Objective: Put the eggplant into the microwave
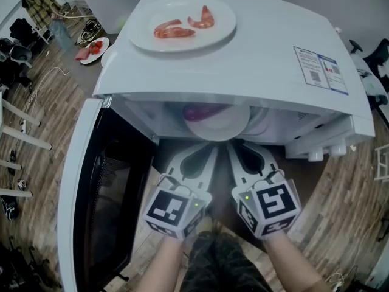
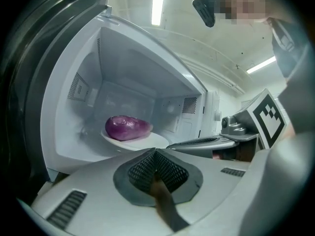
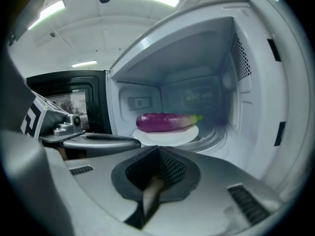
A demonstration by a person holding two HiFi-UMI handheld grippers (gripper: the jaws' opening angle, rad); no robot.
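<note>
Microwave (image 1: 255, 59), white, directly ahead of both claws, its cavity open toward them. Door (image 1: 79, 181) swung fully open, outboard of the left claw, dark window facing inward.

Left claw (image 1: 203, 148) and right claw (image 1: 243, 146) are held side by side just outside the cavity mouth, tips pointing in, neither touching the microwave. In the left gripper view the left claw (image 2: 155, 152) has its two jaws pressed together at the tip, with only a thin seam behind the mesh pads and nothing between them. In the right gripper view the right claw (image 3: 158, 149) stands the same way: jaws together, nothing gripped.

White plate (image 1: 216, 129) on the cavity floor, straight beyond the claw tips and apart from them. Eggplant (image 3: 165, 122), purple with a green stem end, lies lengthwise on this plate, stem end toward the right claw's outer side; from the left claw it appears as a rounded purple end (image 2: 127, 128). Nothing stands between the claws and the eggplant.

Second plate (image 1: 137, 38) on the microwave roof, above and beyond the claws, carrying two shrimp (image 1: 173, 30). Printed label (image 1: 321, 69) on the roof, on the right claw's side.
</note>
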